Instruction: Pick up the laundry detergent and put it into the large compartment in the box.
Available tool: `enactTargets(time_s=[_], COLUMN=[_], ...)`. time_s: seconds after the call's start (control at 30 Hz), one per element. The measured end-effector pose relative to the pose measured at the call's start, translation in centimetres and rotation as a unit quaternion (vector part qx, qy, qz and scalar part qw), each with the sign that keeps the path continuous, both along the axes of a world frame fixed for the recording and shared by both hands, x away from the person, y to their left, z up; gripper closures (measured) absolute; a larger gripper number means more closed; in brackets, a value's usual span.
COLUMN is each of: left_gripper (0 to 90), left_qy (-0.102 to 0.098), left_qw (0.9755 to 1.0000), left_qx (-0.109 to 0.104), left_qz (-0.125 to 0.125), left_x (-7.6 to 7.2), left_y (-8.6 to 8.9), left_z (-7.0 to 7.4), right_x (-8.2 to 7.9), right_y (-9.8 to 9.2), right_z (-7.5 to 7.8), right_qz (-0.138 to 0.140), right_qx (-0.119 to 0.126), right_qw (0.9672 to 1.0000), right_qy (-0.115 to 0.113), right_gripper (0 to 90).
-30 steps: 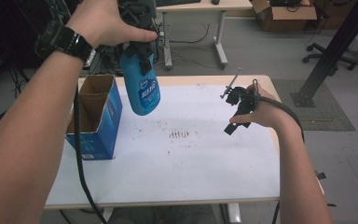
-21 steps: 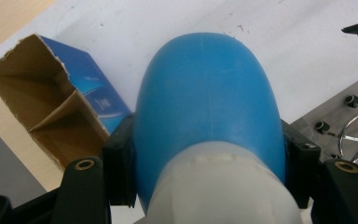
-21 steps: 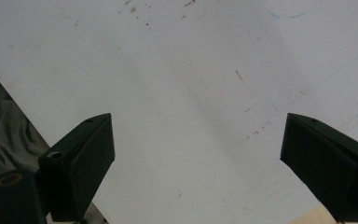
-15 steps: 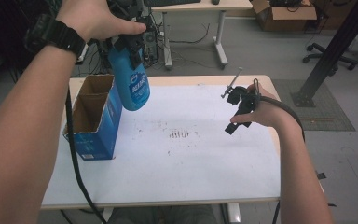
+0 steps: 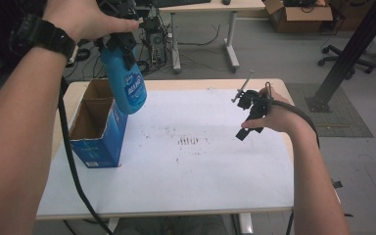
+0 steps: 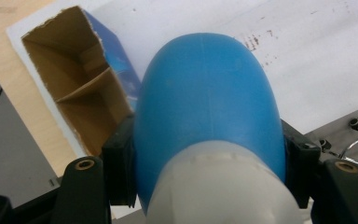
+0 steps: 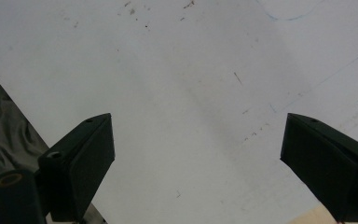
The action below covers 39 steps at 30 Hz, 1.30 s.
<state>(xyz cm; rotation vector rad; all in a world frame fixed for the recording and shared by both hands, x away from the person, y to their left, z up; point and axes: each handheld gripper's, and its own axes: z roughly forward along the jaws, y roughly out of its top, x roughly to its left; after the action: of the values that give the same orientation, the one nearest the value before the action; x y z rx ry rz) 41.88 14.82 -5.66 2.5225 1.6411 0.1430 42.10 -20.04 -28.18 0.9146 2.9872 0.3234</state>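
Blue plastic bottle [image 5: 126, 85] clamped in your left gripper [image 5: 120, 41], mid-carry above open blue cardboard box [image 5: 98, 128]; next, line up over compartment, lower. Right gripper [image 5: 252, 113] wide apart, empty.

A chunky black wristwatch [image 5: 43, 36] sits on the bare left forearm. Both black two-jaw tools [image 5: 250, 116] trail black cables. Brass-ringed screw holes mark the blocky jaws.

bottle [image 6: 207, 107] base beyond its shoulder

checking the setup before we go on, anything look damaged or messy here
The box has a ragged, torn top edge. Dark smudges mark the middle of the table. The bottle looks intact, nothing spilled.
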Motion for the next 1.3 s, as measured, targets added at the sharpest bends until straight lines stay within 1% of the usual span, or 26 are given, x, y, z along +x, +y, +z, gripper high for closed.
enactTargets(time_s=[0.1,0.27,0.33,0.37,0.47,0.57,0.6,0.67,0.8,0.87,0.97,1.3], left_gripper=[37.6,37.6,37.6,37.6,37.6,37.6,37.6,37.6,37.6,37.6,37.6,37.6], left_qy=[0.001,0.003,-0.001,-0.003,-0.002,-0.003,-0.004,-0.004,-0.005,-0.003,-0.003,-0.007], left_qw=[0.9999,0.9997,0.9995,0.9993,0.9991,0.9986,0.9982,0.998,0.997,0.9969,0.9963,0.9942], left_qx=[-0.002,-0.006,-0.007,-0.004,0.001,0.005,0.006,0.007,0.009,0.01,0.005,0.008], left_qz=[0.012,0.022,0.03,0.037,0.042,0.052,0.06,0.062,0.077,0.078,0.085,0.107], left_x=[0.0,0.0,0.0,0.0,0.0,0.1,0.1,0.1,0.1,0.1,0.1,0.2], left_y=[0.6,1.6,2.0,2.4,2.9,3.6,4.1,4.3,5.4,5.6,6.2,7.8], left_z=[0.0,0.0,0.0,0.0,0.1,0.0,0.0,0.0,-0.2,-0.3,-0.3,-0.6], right_x=[0.0,0.0,0.0,0.0,0.0,0.0,0.0,0.0,0.1,0.1,0.1,0.1], right_y=[0.0,0.0,-0.1,-0.1,-0.1,-0.1,-0.2,-0.2,-0.2,-0.1,-0.1,0.2], right_z=[0.1,0.1,-0.1,-0.1,-0.2,-0.2,-0.2,-0.2,-0.2,-0.2,-0.3,-0.4], right_qz=[0.0,0.001,0.001,0.0,0.001,0.0,0.001,0.001,0.0,-0.001,0.001,0.001], right_qx=[0.001,0.002,0.002,0.002,0.002,0.002,0.002,0.002,0.002,0.003,0.002,0.003], right_qw=[1.0,1.0,1.0,1.0,1.0,1.0,1.0,1.0,1.0,1.0,1.0,1.0], right_qy=[-0.001,0.0,0.0,0.001,0.001,0.002,0.001,0.002,0.002,0.002,0.002,0.004], right_gripper=[9.8,9.8,9.8,9.8,9.8,9.8,9.8,9.9,9.8,9.8,9.8,9.8])
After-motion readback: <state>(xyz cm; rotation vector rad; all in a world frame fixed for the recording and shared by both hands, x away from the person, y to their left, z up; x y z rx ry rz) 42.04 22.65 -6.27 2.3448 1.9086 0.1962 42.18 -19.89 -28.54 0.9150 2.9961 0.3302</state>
